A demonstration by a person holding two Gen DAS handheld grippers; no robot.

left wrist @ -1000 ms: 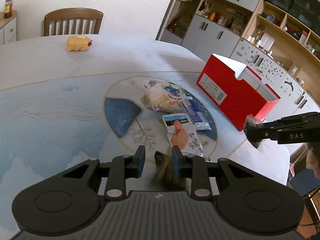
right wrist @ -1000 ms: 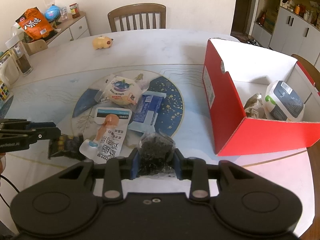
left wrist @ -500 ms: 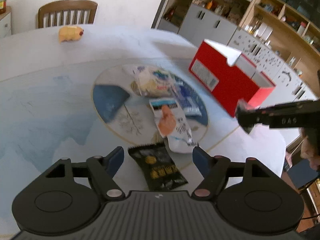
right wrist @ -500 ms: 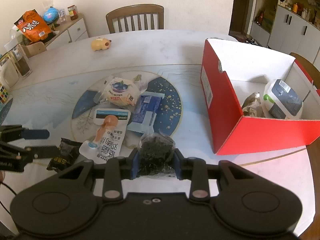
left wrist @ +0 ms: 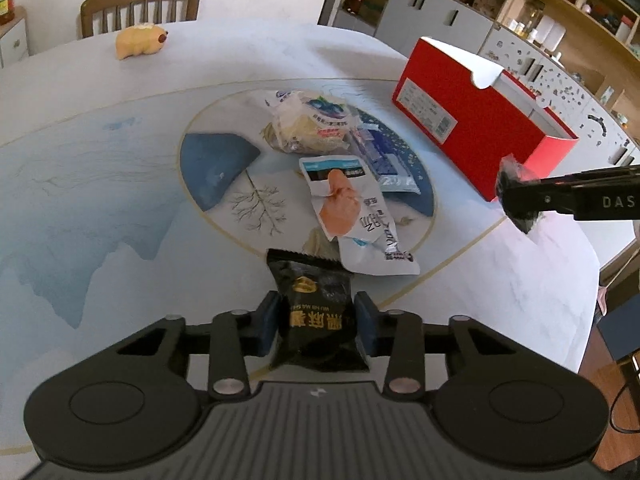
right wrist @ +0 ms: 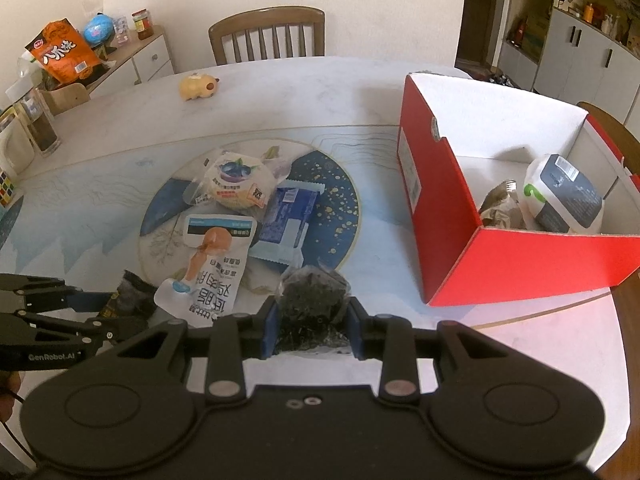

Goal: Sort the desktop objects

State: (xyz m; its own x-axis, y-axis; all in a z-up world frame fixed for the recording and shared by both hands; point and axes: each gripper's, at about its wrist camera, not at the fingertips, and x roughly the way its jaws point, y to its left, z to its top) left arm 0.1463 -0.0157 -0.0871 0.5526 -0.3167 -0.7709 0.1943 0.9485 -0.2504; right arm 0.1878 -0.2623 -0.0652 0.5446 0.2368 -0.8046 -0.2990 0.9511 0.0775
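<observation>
The black snack packet point(left wrist: 316, 316) sits between the fingers of the left tool point(left wrist: 317, 322), which look closed on its slippery sides just above the surface point(left wrist: 100, 184), so it could slide out when carried. The right tool point(right wrist: 313, 322) is clamped on a crinkly dark bag point(right wrist: 312, 300), near the red box point(right wrist: 520, 264), whose near wall could snag it.
</observation>
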